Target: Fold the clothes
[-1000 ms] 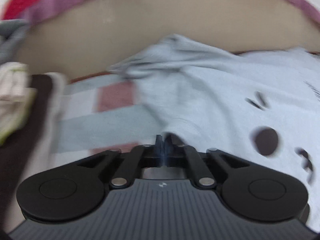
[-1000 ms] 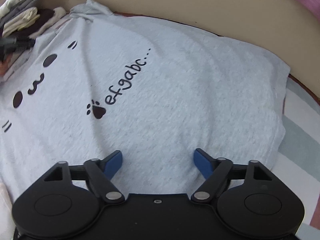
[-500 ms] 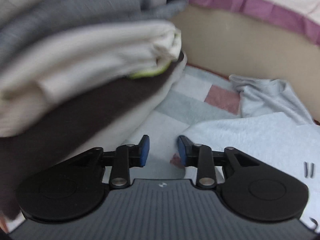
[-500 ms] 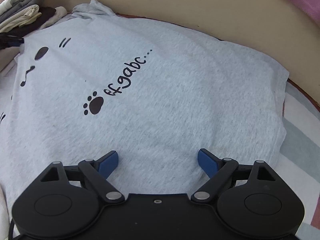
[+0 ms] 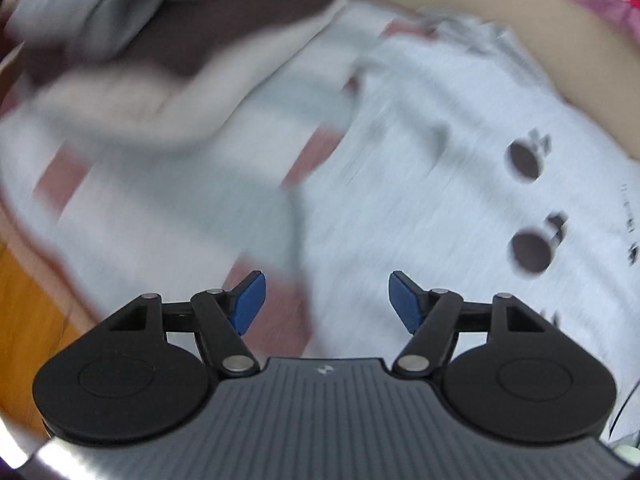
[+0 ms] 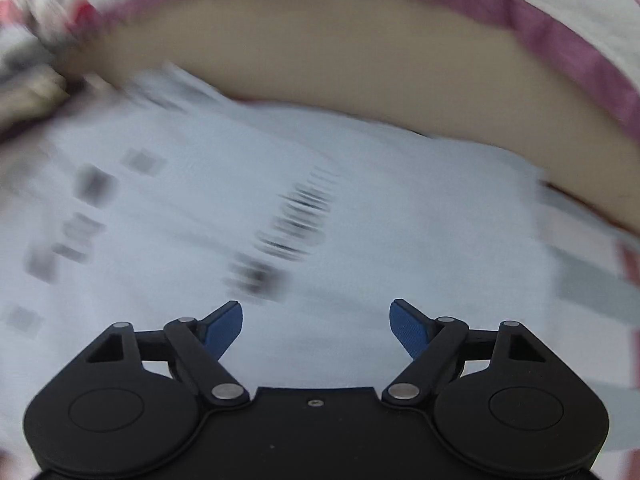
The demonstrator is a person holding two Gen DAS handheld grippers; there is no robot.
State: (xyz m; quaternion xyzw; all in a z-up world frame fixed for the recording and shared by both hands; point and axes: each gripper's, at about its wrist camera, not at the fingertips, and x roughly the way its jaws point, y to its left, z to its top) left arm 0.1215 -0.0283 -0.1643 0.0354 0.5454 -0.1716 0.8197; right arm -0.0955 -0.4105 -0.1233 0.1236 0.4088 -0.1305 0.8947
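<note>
- Checked cloth point(image 5: 168, 184) under everything, grey/white/red squares, blurred.
- Tan wall point(image 6: 360, 68) behind, pink-edged fabric point(image 6: 560, 44) above it.
- Pale grey tee point(image 6: 400, 216) spread flat on cloth, fills most of right view; in left view point(image 5: 420, 184) takes the right half, left edge running up from between the fingers.
- Stack of folded clothes point(image 5: 132, 32) top left in left view, grey, cream, dark brown layers; just beside tee's far corner.
- Print on tee: two dark ovals point(image 5: 528, 252) with short dashes in left view; line of text point(image 6: 300, 216) in right view smeared, unreadable. No brand readable.
- Left gripper point(image 5: 324, 304): jaws apart and opening, nothing between pads; hangs over tee's left edge, cloth under the left finger.
- Right gripper point(image 6: 316, 328): jaws wide but closing, nothing clamped; above tee's near part, print just ahead-left of fingers.
</note>
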